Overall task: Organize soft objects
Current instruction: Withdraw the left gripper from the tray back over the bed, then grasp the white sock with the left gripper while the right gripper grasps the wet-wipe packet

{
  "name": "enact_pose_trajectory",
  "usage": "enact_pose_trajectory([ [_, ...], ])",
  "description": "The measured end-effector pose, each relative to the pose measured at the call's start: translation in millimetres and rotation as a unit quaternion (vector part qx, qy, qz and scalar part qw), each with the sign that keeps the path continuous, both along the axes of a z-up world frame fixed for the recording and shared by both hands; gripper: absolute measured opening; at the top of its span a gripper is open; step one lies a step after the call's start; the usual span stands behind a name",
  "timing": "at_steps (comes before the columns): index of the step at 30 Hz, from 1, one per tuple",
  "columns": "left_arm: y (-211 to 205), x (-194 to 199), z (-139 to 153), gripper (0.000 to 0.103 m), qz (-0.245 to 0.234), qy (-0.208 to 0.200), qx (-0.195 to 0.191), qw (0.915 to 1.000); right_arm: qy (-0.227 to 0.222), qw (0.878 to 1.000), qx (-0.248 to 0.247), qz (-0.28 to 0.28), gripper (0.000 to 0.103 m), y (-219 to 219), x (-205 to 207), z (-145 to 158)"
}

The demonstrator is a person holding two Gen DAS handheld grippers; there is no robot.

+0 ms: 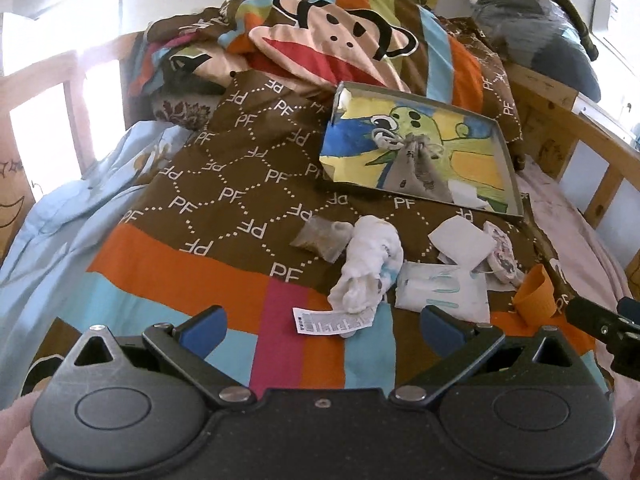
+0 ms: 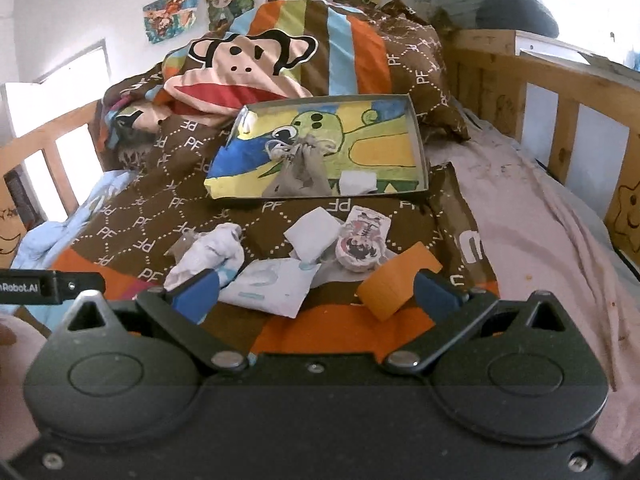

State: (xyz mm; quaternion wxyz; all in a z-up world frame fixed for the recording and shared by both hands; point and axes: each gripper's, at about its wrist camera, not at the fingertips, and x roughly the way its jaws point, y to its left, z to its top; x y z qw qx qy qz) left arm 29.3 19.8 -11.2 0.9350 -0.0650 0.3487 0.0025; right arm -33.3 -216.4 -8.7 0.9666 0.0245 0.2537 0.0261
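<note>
Both our left tongs [image 1: 322, 322] and right tongs [image 2: 316, 288] gape wide, holding nothing. The white sock [image 1: 368, 268] lies crumpled on the bed's duvet [image 1: 224, 200], light and limp; we judge pinching its bunched middle best. The tray [image 1: 516, 184] holds a grey pouch [image 1: 420, 168] and a white pad [image 2: 358, 182].

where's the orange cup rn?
Orange cup lies on its side on the blanket, low centre-right in the right wrist view, beside the right tool's right fingertip.
</note>
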Motion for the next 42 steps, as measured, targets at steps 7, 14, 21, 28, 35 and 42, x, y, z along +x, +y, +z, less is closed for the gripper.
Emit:
enact_pose_trajectory([
  [7,-4,3,-2,0.102,-0.006,0.01,0.007,0.9999,0.016,1.0,0.009,0.002,0.103,-9,22,-5],
  [14,-6,3,-2,0.102,-0.011,0.013,0.005,0.9998,0.023,0.999,-0.007,0.023,0.103,-3,28,-6],
  [21,-8,7,-6,0.102,-0.011,0.029,0.009,0.9995,0.023,0.999,-0.013,0.023,0.103,-5,28,-5],
  [28,-3,11,-9,0.102,-0.008,0.039,-0.007,0.9992,0.026,0.999,-0.024,0.037,0.103,-3,32,-8],
  [35,2,36,-21,0.102,-0.023,0.048,-0.067,0.9964,0.049,0.997,-0.019,0.062,0.103,-3,46,-13],
  [42,-5,77,-23,0.102,-0.086,0.013,-0.055,0.9947,0.069,0.99,-0.018,0.12,0.103,6,78,-22],
])
